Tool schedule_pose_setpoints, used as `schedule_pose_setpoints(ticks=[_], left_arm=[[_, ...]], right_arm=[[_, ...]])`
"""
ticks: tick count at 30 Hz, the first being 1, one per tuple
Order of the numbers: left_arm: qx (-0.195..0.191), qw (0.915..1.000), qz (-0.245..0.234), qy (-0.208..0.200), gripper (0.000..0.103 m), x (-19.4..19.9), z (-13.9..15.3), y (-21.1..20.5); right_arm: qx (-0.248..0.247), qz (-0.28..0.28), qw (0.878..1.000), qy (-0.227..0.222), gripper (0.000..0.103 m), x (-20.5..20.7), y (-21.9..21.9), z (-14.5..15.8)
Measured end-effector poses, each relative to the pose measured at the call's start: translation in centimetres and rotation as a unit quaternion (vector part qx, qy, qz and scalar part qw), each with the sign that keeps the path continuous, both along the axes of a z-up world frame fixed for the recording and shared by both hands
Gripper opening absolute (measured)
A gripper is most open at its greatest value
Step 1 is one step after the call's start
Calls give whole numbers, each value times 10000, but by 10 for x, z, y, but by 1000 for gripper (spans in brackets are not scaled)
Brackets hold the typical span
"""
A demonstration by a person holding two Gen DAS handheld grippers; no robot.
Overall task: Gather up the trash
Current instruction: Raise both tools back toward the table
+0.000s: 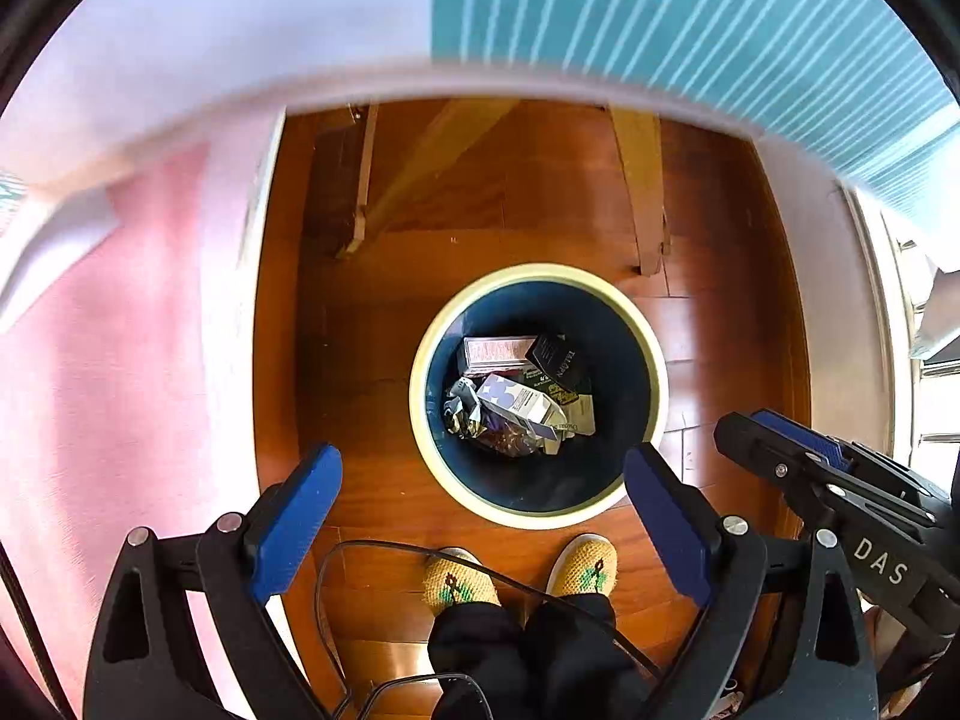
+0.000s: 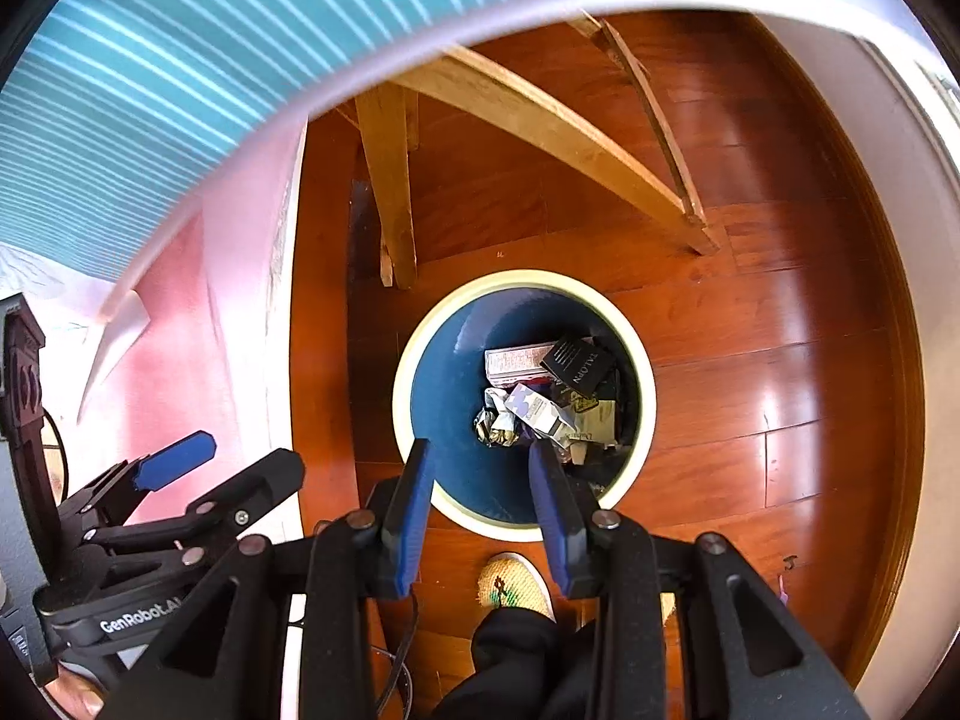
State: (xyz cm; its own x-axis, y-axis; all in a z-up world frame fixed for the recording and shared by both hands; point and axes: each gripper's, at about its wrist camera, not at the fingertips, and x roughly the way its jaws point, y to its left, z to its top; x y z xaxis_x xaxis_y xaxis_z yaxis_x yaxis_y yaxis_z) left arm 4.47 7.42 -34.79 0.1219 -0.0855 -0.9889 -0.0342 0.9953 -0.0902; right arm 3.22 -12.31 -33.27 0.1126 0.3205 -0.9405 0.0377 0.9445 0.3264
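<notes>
Trash [image 1: 516, 399] is lying at the bottom of a round bin [image 1: 420, 360] on the wooden floor [image 1: 720, 312], directly below both grippers. Nearest the left wrist camera, the left gripper [image 1: 483, 474] is hanging with its blue pads spread wide and nothing between them; its jaws are framing the bin's near rim without touching it. The right gripper [image 2: 480, 456] is hovering just beside it, jaws partly apart and likewise empty, its fingertips [image 2: 420, 450] overlapping the bin's near edge in the right wrist view. Each gripper is showing at the edge of the other's camera.

Under the grippers, a person's two woven yellow slippers [image 1: 459, 582] are standing on the floor just short of the bin, with dark trouser legs [image 1: 522, 648] above them and a black cable [image 1: 372, 546] looping across the boards.

Inside the bin, which has a cream rim and a dark blue inner wall, a white and purple carton [image 1: 519, 408] is lying on top, with a black box [image 1: 555, 360], a pinkish flat box [image 1: 498, 351] and crumpled foil [image 1: 465, 414] around it; the pieces underneath are too jumbled to tell apart.

Beyond the bin, pale wooden legs [image 2: 390, 180] are slanting down to the floor. A pink cloth [image 1: 120, 330] is hanging at the left, and a teal striped surface [image 2: 180, 72], blurred, is filling the far part of both views.
</notes>
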Motion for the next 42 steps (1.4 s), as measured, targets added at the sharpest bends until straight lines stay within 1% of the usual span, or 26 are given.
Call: schedule_pose_setpoints(ticks=[6, 11, 12, 14, 19, 22, 26, 29, 34, 37, 42], left_arm=[[-7, 9999, 85, -95, 94, -3, 42, 0], [2, 9997, 95, -205, 94, -5, 90, 2], [-4, 9997, 100, -235, 94, -5, 103, 3], [-36, 9995, 104, -290, 94, -5, 125, 4], [-140, 9983, 92, -556, 94, -3, 194, 9], [-238, 9971, 8, -728, 94, -4, 233, 10], [-342, 9948, -197, -940, 94, -1, 281, 9], [-379, 9920, -386, -1137, 94, 4, 315, 5], [-325, 9839, -589, -1654, 94, 20, 367, 5], [-245, 9780, -668, -1959, 94, 36, 394, 9], [-221, 9689, -609, -2388, 94, 73, 429, 23]], right_arm=[[-141, -79, 9999, -57, 35, -5, -3, 38], [-98, -212, 9997, -97, 36, -8, -5, 83], [-78, -230, 9996, -113, 36, -9, -4, 94], [-46, -244, 9995, -177, 36, -9, -4, 118], [-54, -276, 9984, -493, 36, -9, -4, 184], [-62, -302, 9968, -733, 36, -7, -4, 225], [-109, -315, 9927, -1159, 36, -3, -4, 280], [-166, -363, 9885, -1462, 36, 2, -2, 316], [-213, -444, 9802, -1916, 37, 20, 2, 366], [-247, -513, 9750, -2149, 42, 37, 4, 389], [-195, -673, 9683, -2398, 44, 72, 5, 417]])
